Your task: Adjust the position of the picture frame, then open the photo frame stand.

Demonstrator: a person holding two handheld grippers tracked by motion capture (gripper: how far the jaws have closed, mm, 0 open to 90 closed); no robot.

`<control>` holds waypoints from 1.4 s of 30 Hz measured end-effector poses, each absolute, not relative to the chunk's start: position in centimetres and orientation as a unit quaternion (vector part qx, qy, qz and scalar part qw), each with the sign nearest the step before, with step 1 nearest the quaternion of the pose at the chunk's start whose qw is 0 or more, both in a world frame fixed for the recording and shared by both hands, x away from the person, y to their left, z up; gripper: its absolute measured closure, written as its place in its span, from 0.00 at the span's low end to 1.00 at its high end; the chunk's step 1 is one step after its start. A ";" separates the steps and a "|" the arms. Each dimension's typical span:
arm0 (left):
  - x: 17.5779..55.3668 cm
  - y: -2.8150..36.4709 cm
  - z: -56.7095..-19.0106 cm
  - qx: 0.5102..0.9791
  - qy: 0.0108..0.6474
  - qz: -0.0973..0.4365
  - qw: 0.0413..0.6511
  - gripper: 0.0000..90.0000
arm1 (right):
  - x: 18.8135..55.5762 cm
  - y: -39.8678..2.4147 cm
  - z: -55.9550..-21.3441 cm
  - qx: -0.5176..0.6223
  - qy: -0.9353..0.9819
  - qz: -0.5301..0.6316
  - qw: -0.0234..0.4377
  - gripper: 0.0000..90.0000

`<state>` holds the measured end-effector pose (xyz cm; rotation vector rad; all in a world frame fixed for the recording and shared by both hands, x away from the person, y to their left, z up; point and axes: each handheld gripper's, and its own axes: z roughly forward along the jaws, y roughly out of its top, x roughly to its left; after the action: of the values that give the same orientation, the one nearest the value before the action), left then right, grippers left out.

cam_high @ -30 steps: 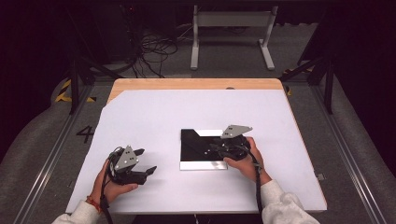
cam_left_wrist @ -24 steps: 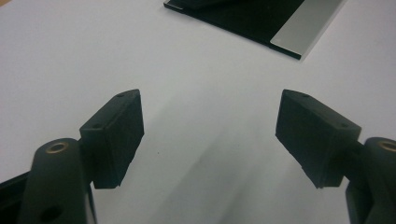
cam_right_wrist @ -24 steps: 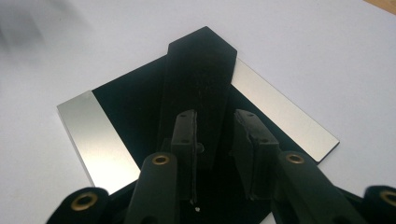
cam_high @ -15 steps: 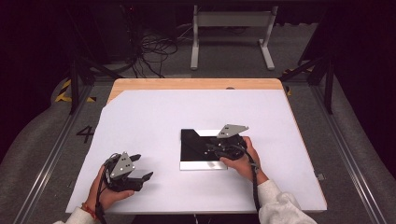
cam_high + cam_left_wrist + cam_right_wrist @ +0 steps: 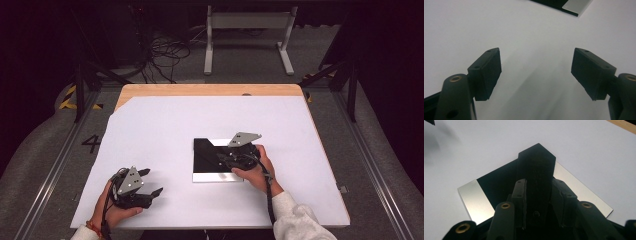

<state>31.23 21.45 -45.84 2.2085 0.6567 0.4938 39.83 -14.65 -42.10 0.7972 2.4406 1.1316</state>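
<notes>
While clamped in the right gripper [image 5: 536,202], 1 black block [image 5: 536,170] over the flat mirror-like plate [image 5: 217,161] near the white table's [image 5: 165,125] middle. Left gripper [image 5: 535,72] well off the plate's near-left corner, 2 jaws spread, empty. Best lowered level, squared to the plate, released only once seated.

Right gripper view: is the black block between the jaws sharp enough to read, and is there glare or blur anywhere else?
Right gripper view: the black block is underexposed, its faces nearly featureless; the mirror-like plate under it reflects pale light. Left gripper view: soft shadows on the white table sheet between the open jaws, mild softness overall. High view: table brightly lit, surrounding floor dark.
</notes>
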 end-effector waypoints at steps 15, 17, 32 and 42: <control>30.7 22.4 -46.0 0.861 0.271 0.197 0.383 0.27 | 40.6 -13.5 -42.0 0.275 0.860 0.397 0.167 0.68; 30.7 22.6 -46.0 0.861 0.271 0.198 0.383 0.26 | 40.8 -12.9 -42.0 0.273 0.862 0.391 0.170 0.66; 29.8 24.0 -45.9 0.852 0.292 0.199 0.386 0.23 | 42.3 -10.8 -42.6 0.278 0.868 0.375 0.167 0.56; 30.0 23.6 -46.0 0.856 0.287 0.199 0.381 0.20 | 43.3 -10.1 -43.2 0.298 0.865 0.371 0.157 0.49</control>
<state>30.04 23.61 -46.00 2.1842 0.7315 0.5083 43.33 -10.05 -43.24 0.8521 2.4763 1.0610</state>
